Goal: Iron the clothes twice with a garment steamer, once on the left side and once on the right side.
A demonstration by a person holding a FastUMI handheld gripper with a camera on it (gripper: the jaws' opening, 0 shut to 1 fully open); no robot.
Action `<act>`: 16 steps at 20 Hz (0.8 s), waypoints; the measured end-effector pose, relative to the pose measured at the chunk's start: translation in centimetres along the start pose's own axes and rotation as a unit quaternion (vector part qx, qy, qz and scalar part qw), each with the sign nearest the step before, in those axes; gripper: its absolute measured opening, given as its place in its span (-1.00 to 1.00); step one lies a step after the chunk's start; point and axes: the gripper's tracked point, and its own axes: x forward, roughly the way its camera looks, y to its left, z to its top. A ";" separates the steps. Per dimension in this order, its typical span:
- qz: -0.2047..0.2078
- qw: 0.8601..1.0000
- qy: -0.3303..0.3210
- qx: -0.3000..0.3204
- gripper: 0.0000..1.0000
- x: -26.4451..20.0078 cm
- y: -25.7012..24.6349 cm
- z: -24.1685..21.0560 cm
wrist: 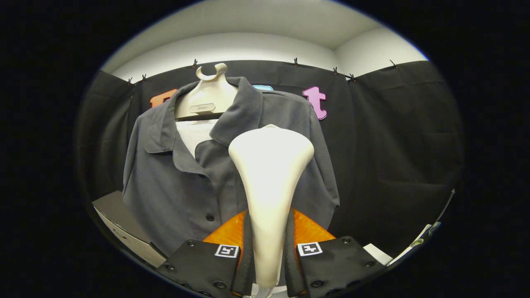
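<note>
So the gripper has both fingers clamped on the neck of the garment steamer, one on each side of the handle, and the steamer stands straight up between them with its wide head flaring out at the top. The thing that matters here is where that head sits against the shirt: the grey shirt hangs dead ahead, just beyond the steamer, on a pale hanger, and its long axis runs up and down, same as the steamer's. The head looks lined up over the side of the shirt front that lies past the button placket, up around chest height, just under the collar. Can't tell if the head actually touches the cloth or sits just off it, since the steamer covers that spot. My guess is the next stroke has to run vertically along that panel, then shift sideways across the placket for the other one. There's also a box low down beside the shirt's hem.
</note>
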 end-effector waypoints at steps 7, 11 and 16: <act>0.009 0.999 0.034 0.011 -0.25 0.9 -0.2 -2.7; 0.012 0.998 0.053 0.013 -0.24 0.9 -0.4 -4.3; 0.012 0.997 0.079 0.015 -0.25 0.6 -0.6 -7.0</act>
